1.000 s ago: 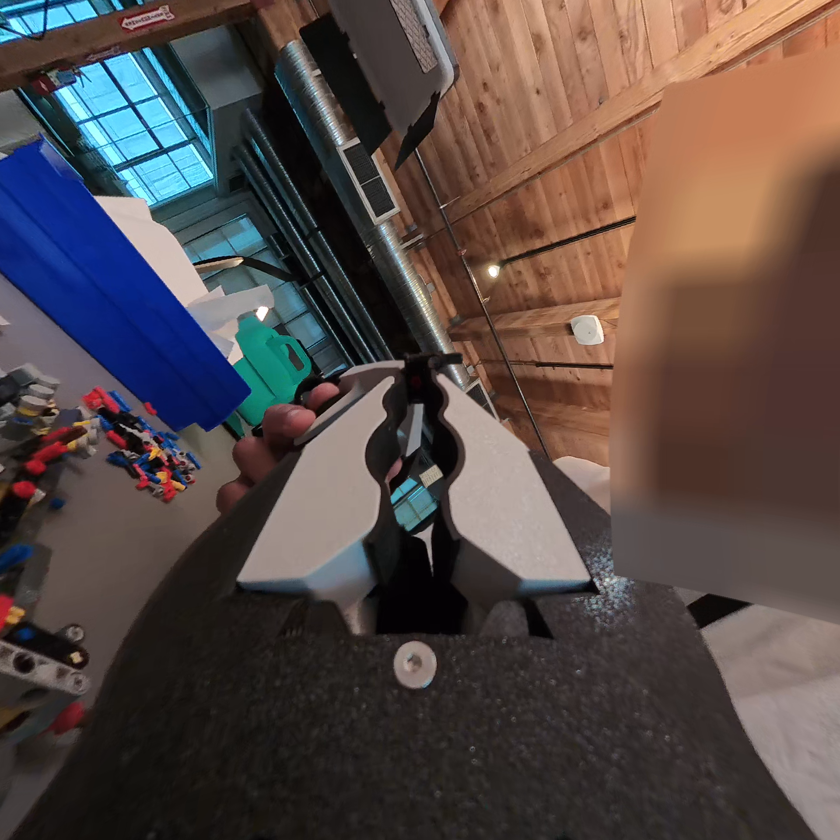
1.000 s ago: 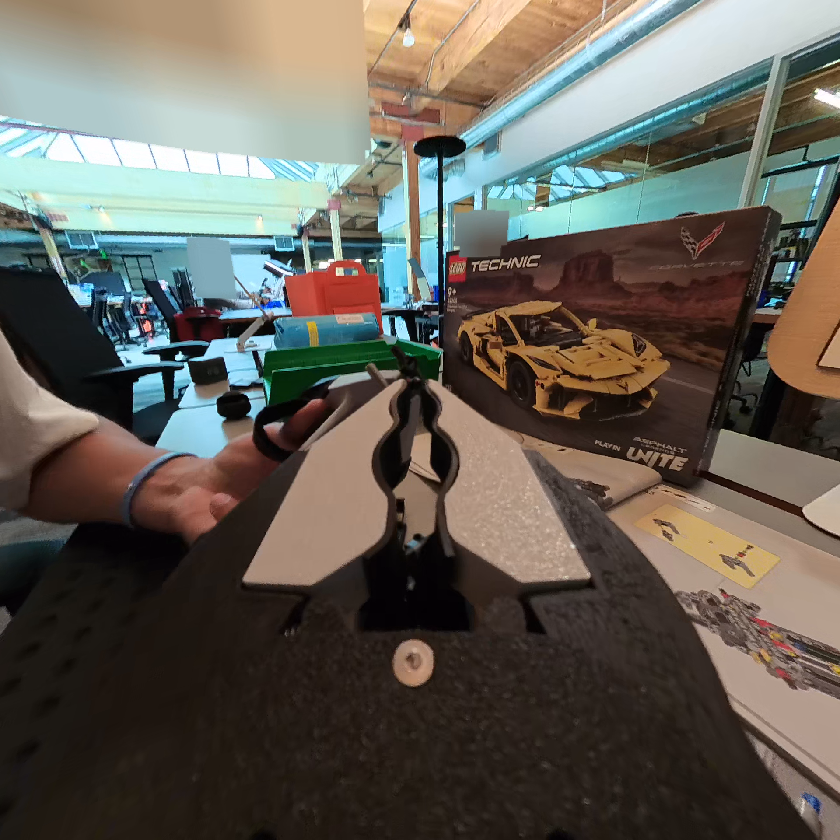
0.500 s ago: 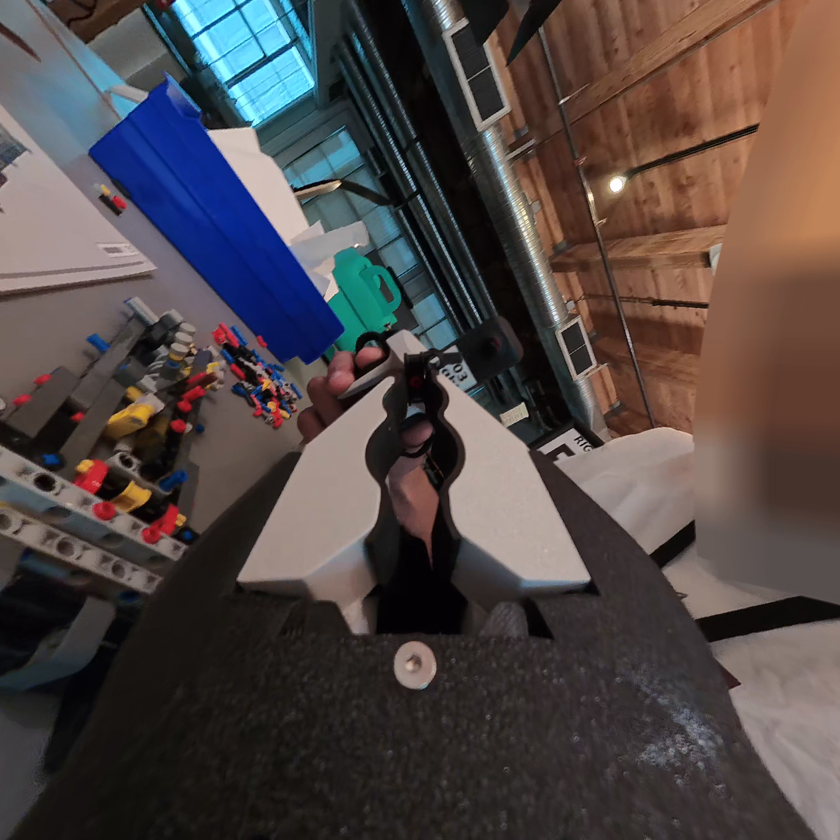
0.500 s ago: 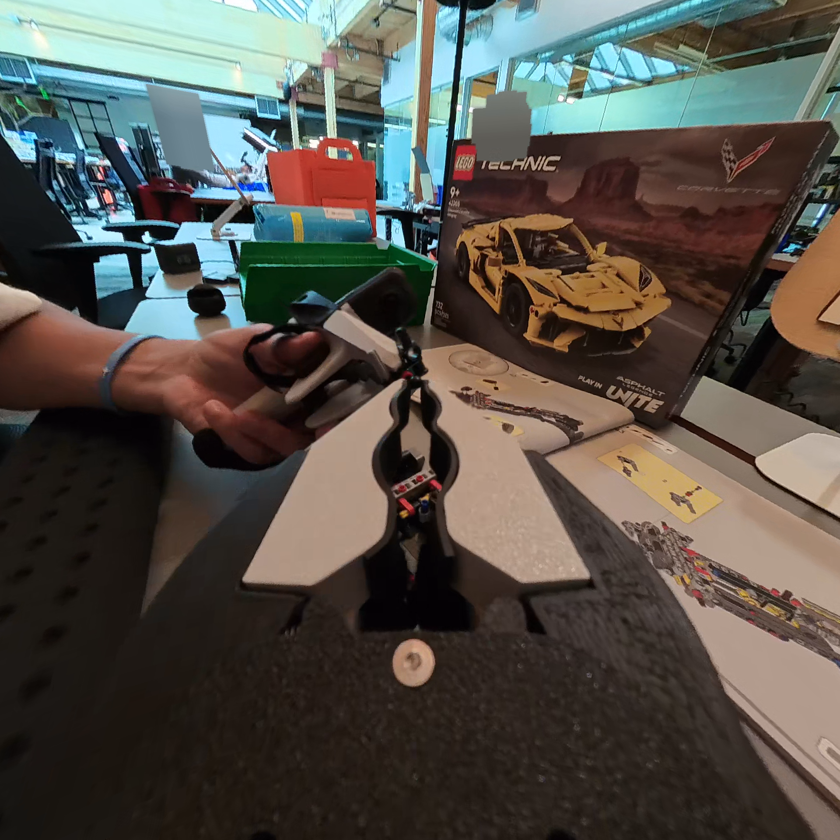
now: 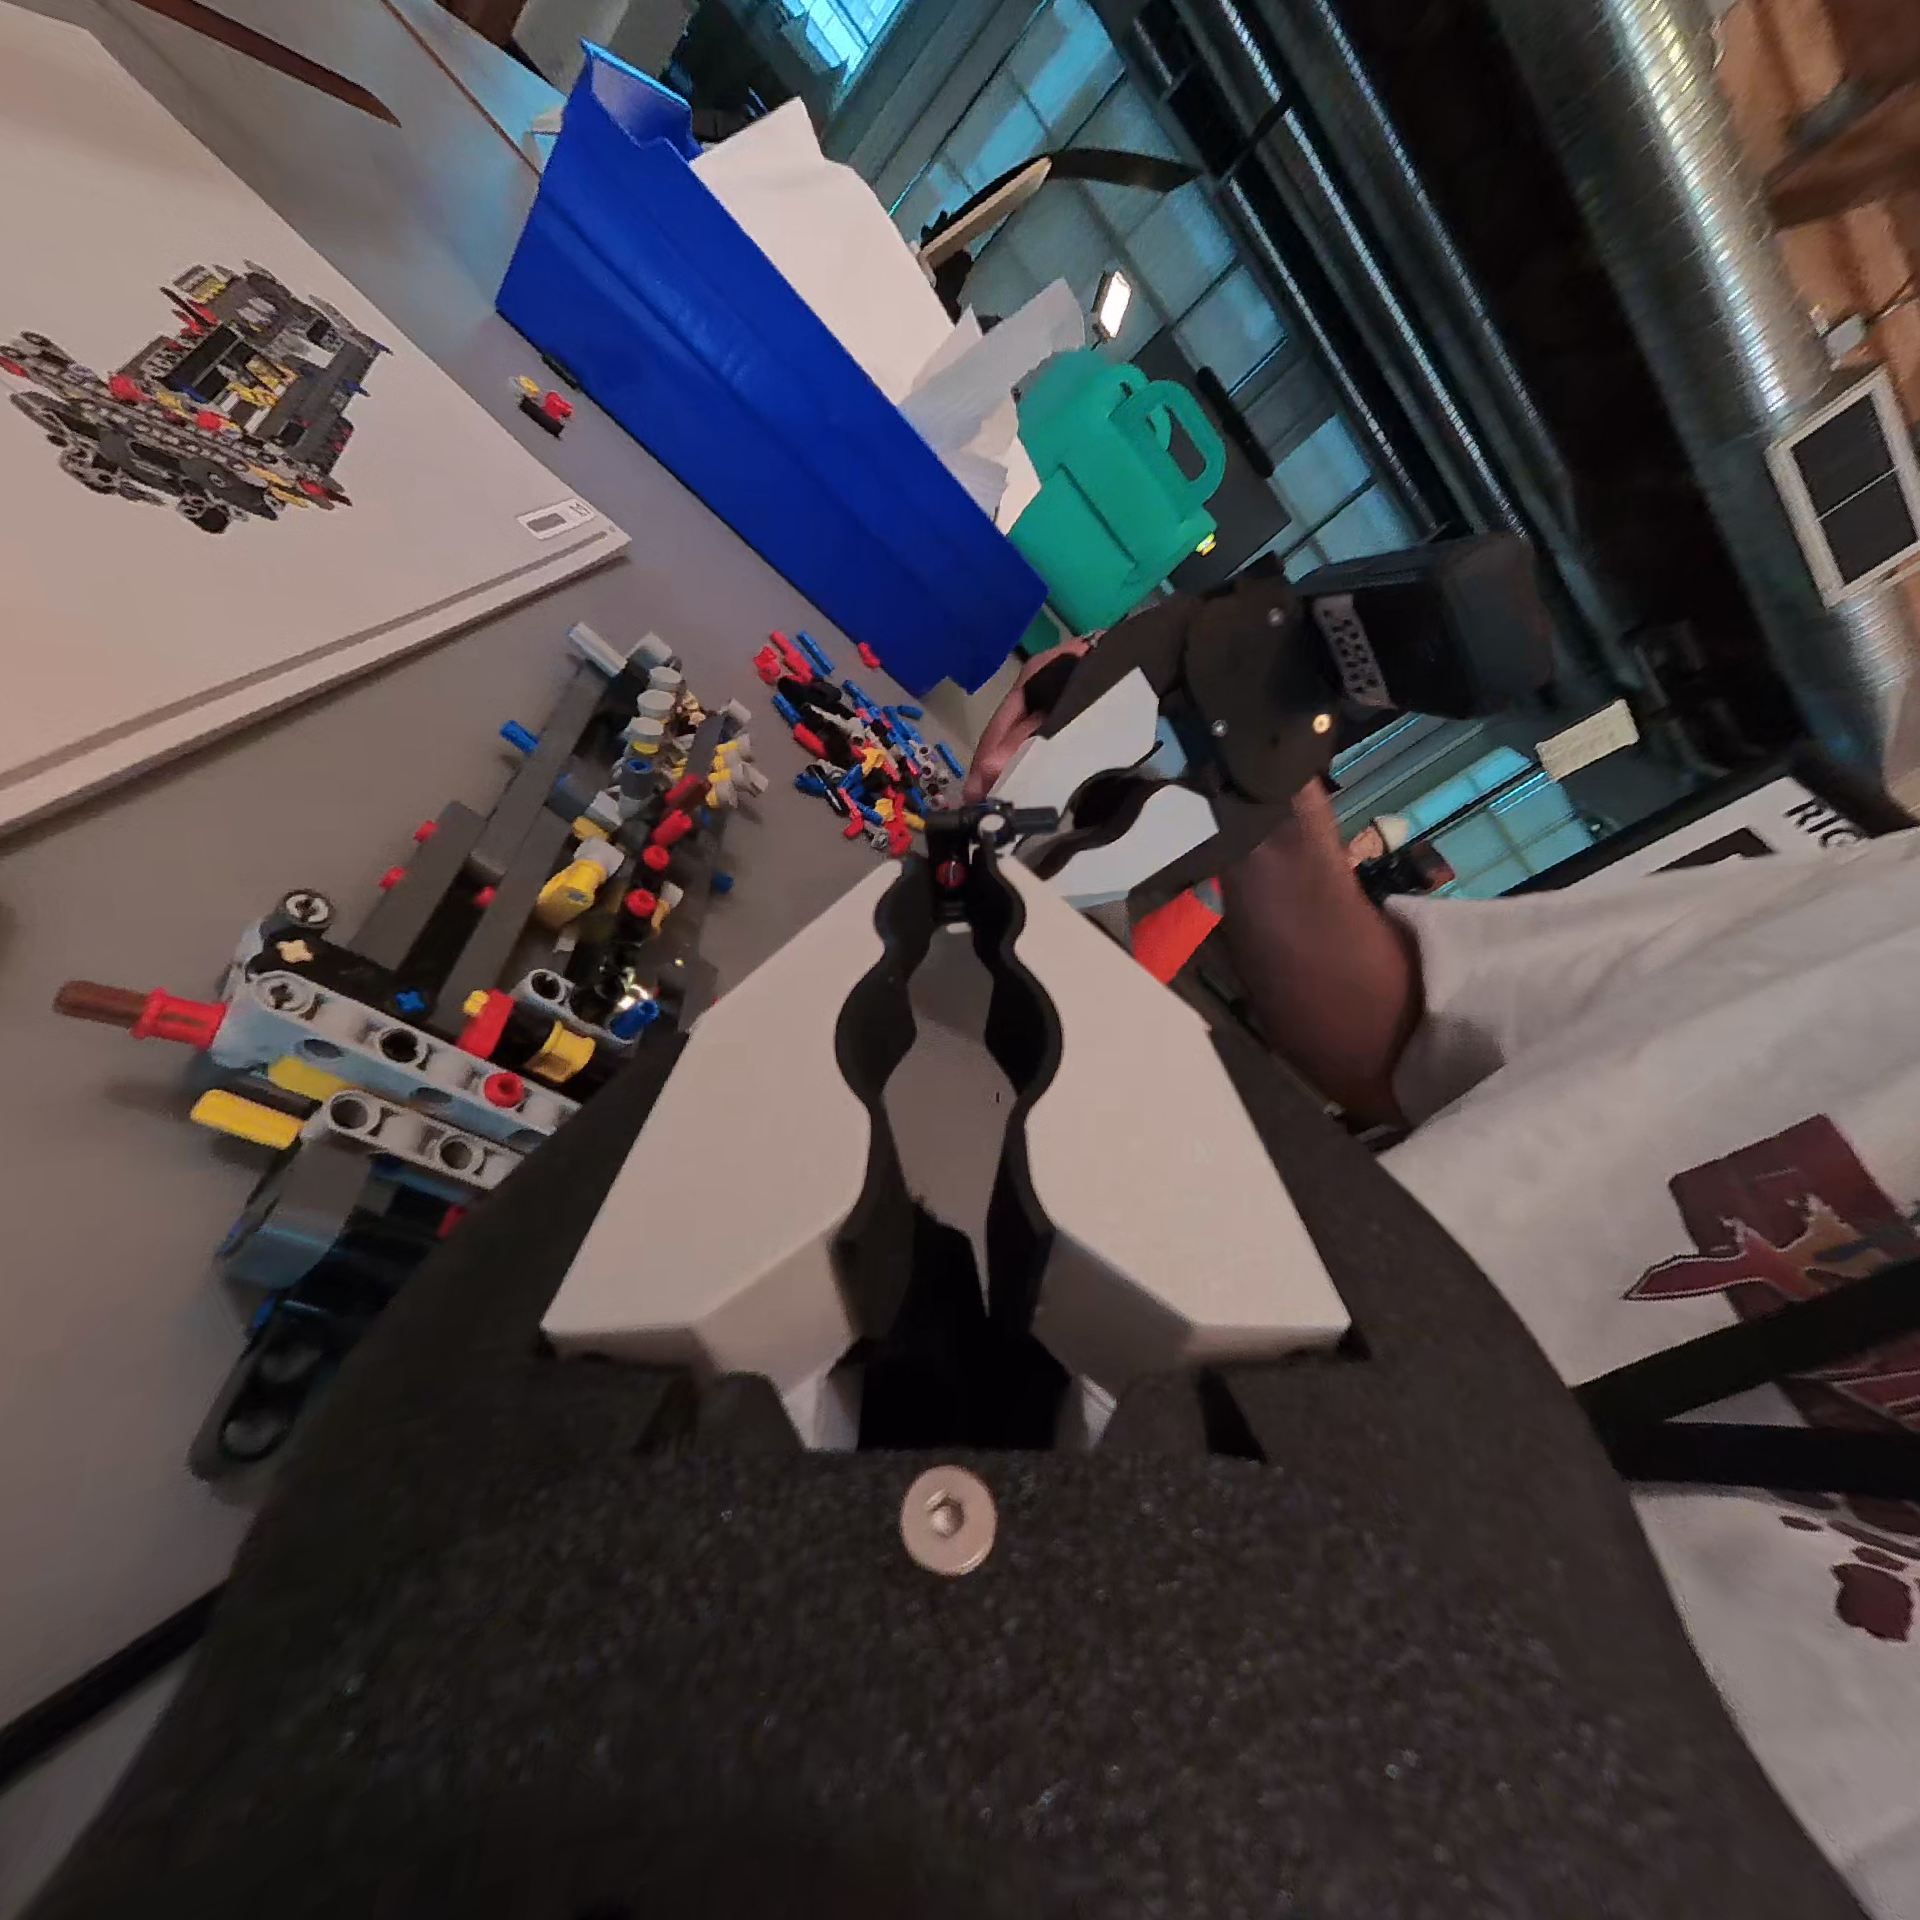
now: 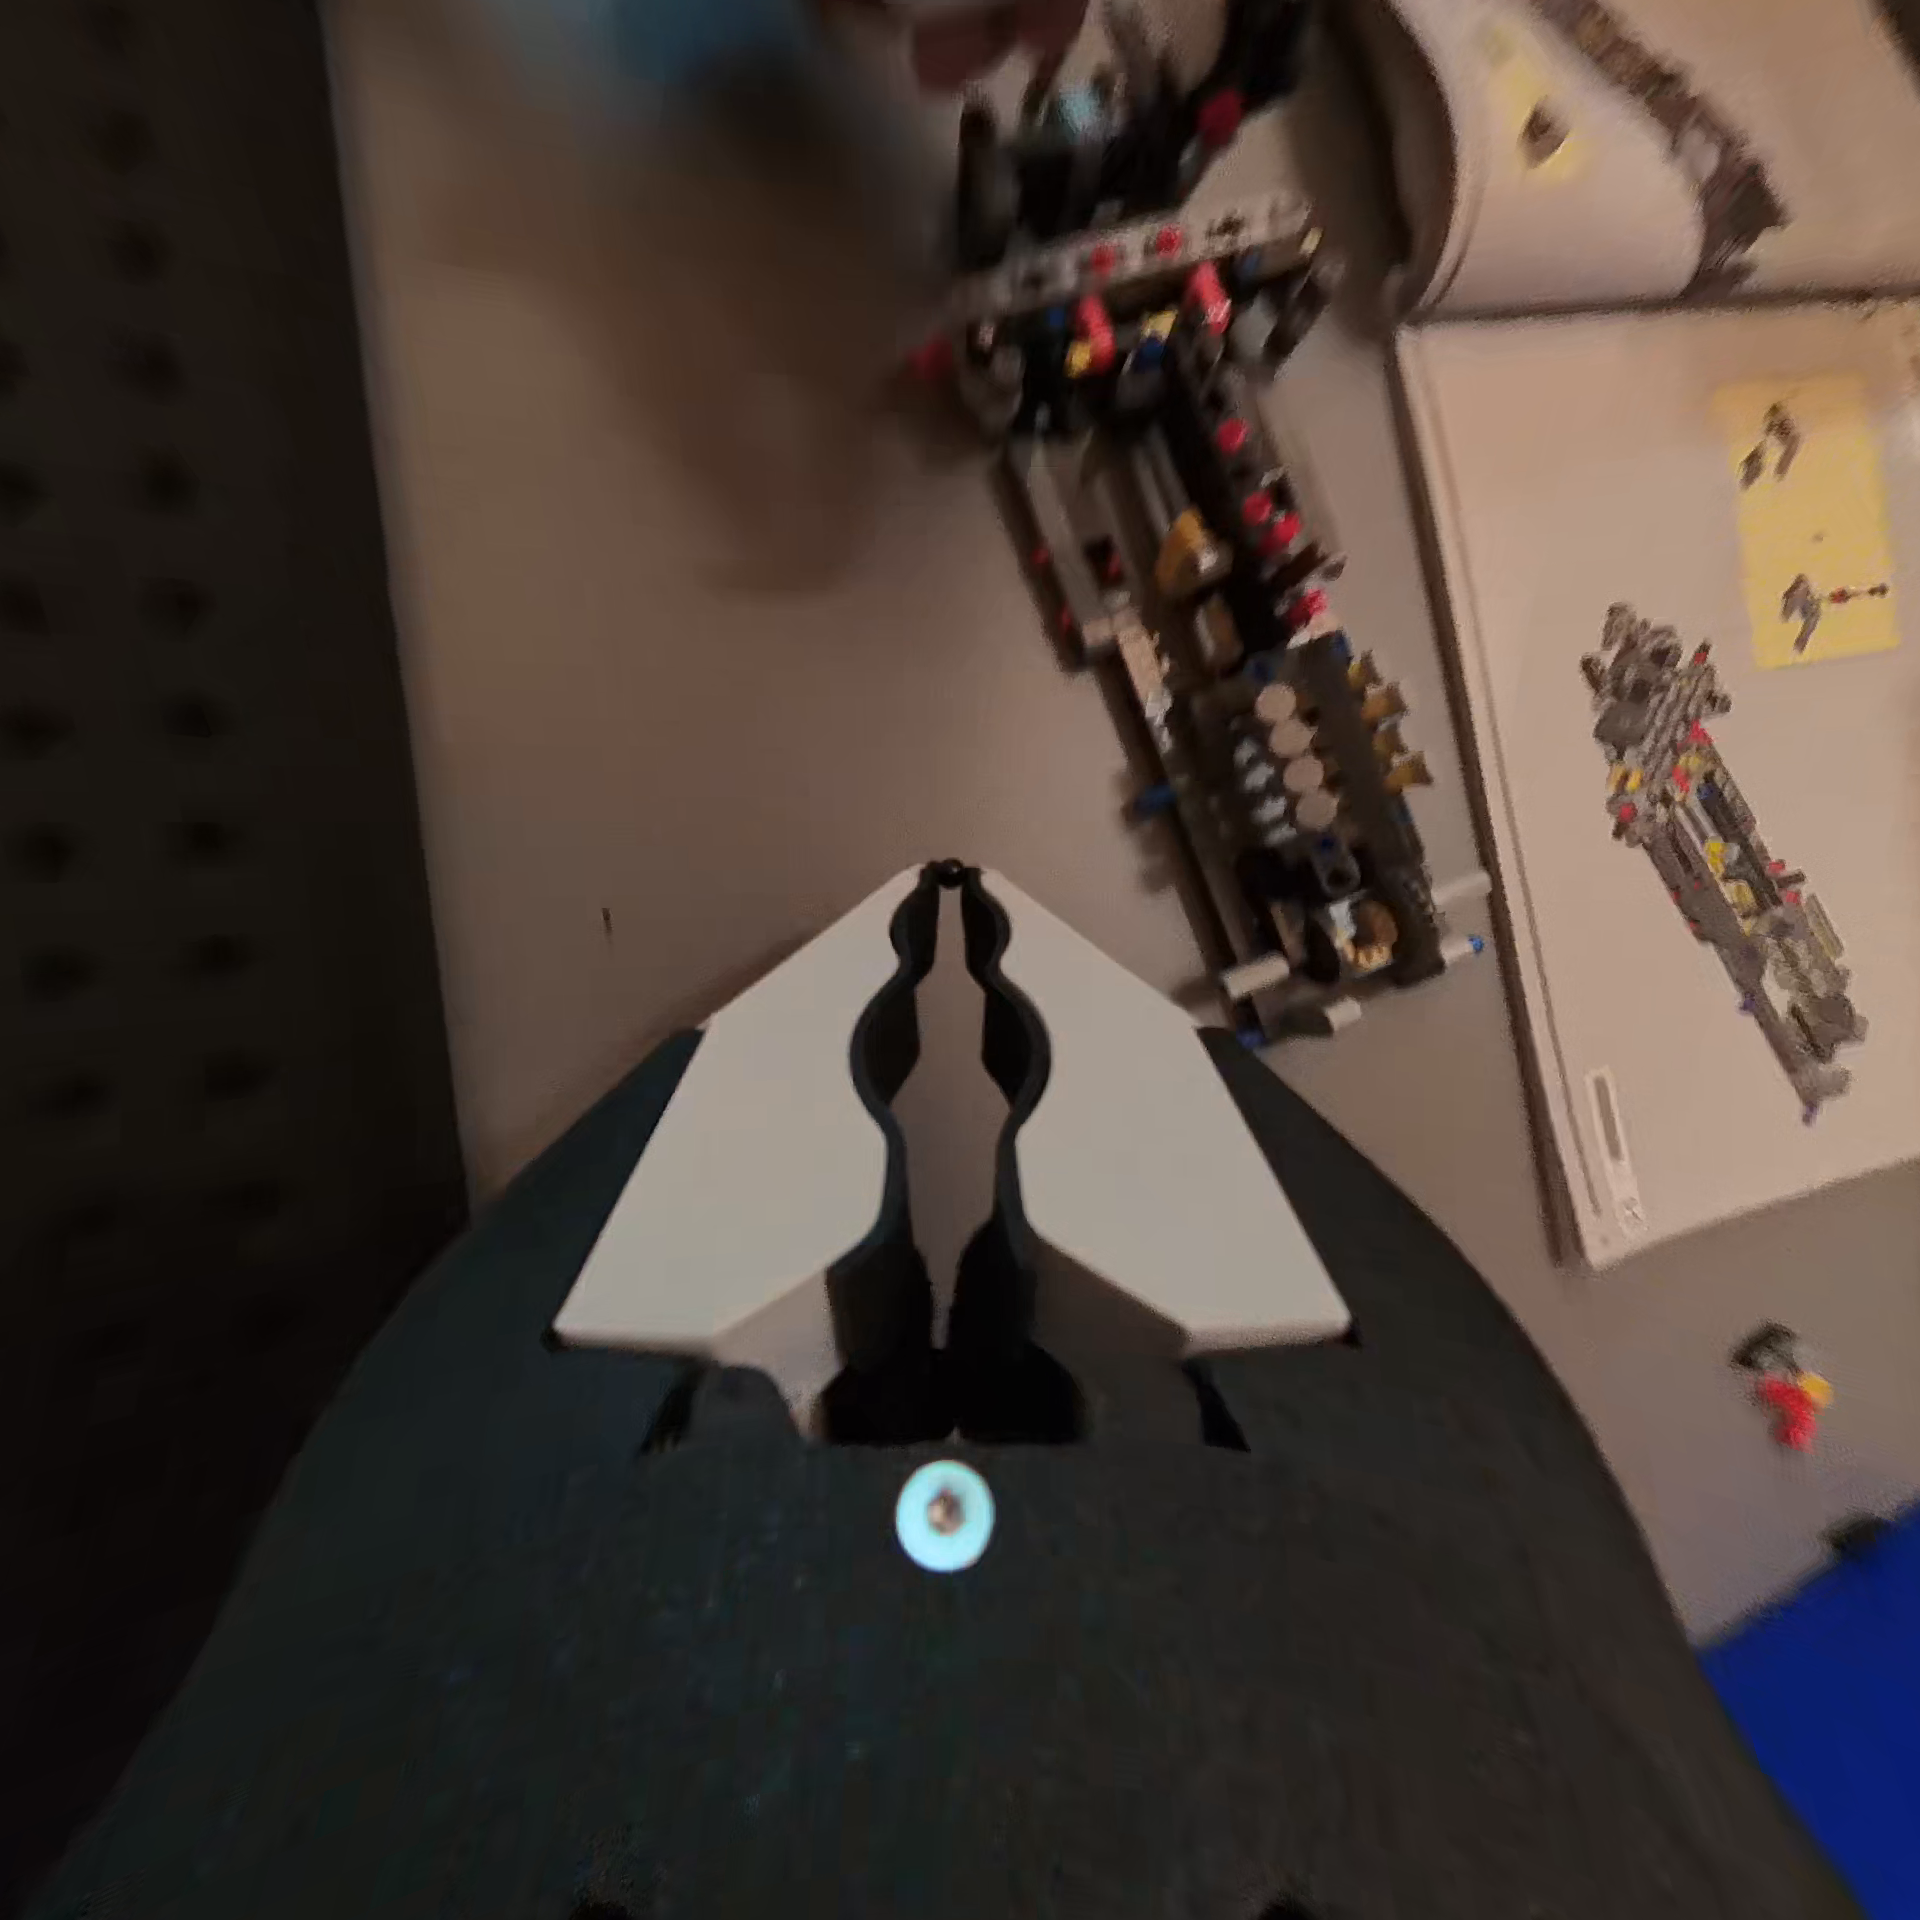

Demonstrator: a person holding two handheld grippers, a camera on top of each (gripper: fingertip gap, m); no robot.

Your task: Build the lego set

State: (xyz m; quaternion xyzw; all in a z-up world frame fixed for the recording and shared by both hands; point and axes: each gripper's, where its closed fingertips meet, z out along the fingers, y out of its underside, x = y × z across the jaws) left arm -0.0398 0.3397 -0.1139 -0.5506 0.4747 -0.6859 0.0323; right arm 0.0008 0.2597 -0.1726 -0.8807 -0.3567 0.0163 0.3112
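Note:
My left gripper [image 5: 958, 868] is shut on a small black piece with a red pin [image 5: 951, 871], held above the table. The part-built grey and black chassis [image 5: 468, 997] with red, yellow and blue pins lies to its left. The right gripper [image 5: 1101, 805], held by a hand, shows just beyond my left tips. In the blurred right wrist view, my right gripper [image 6: 945, 878] points down at the table, shut on a tiny black piece [image 6: 945, 868]. The chassis [image 6: 1226, 644] lies ahead and to its right.
An open instruction booklet [image 5: 208, 582] lies beside the chassis and also shows in the right wrist view [image 6: 1662, 935]. A pile of small loose pins [image 5: 862, 738] lies past the chassis, before a blue bin [image 5: 748, 374] and a green jug [image 5: 1122, 478]. A few loose pieces [image 6: 1782, 1392] lie by the booklet. Some 11 cm of space lies between my two pairs of fingers.
Both views have swung down from the ceiling and the room toward the table. The right gripper now looks almost straight down at it. Both grippers stay shut on their small pieces.

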